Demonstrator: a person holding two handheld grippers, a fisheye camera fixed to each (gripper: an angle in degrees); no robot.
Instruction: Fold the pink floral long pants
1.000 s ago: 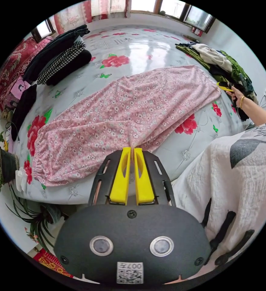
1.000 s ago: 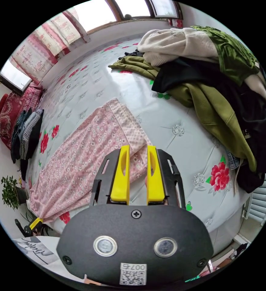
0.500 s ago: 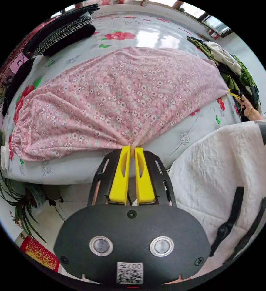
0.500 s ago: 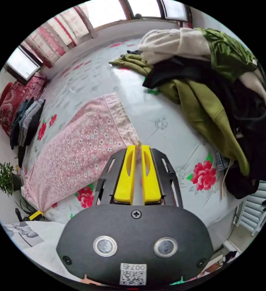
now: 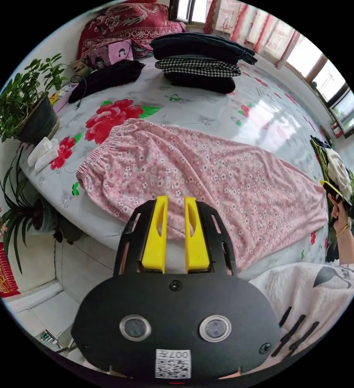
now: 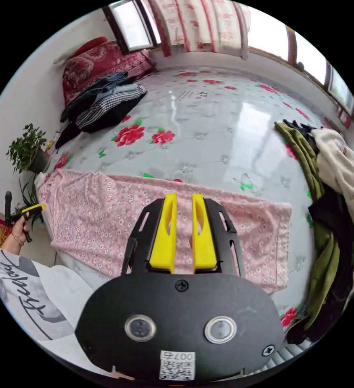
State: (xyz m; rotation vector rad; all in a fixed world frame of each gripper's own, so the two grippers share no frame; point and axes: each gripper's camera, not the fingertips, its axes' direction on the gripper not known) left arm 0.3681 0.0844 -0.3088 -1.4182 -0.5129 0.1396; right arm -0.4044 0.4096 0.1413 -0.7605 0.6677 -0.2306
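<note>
- The pink floral long pants (image 5: 209, 178) lie flat and lengthwise on the bed (image 5: 209, 113), already doubled leg on leg as far as we can judge, with the gathered waistband toward the potted plant (image 5: 23, 105) and the hems toward the pile of unfolded clothes (image 6: 338, 194).
- We judge the cloth thin, light and limp: it should drape and slide easily on the glossy bedcover, so we would pinch through both layers at a waistband corner and at a hem corner, where the edges are firmer.
- The left hand-held gripper (image 5: 172, 200) hovers over the near edge of the pants close to the waistband; its 2 jaws stand apart with nothing between them.
- The right hand-held gripper (image 6: 183, 198) hangs above the middle of the legs, jaws likewise parted and empty.
- Folded dark garments (image 5: 201, 64) sit well apart, near the red pillow (image 5: 124, 20).
</note>
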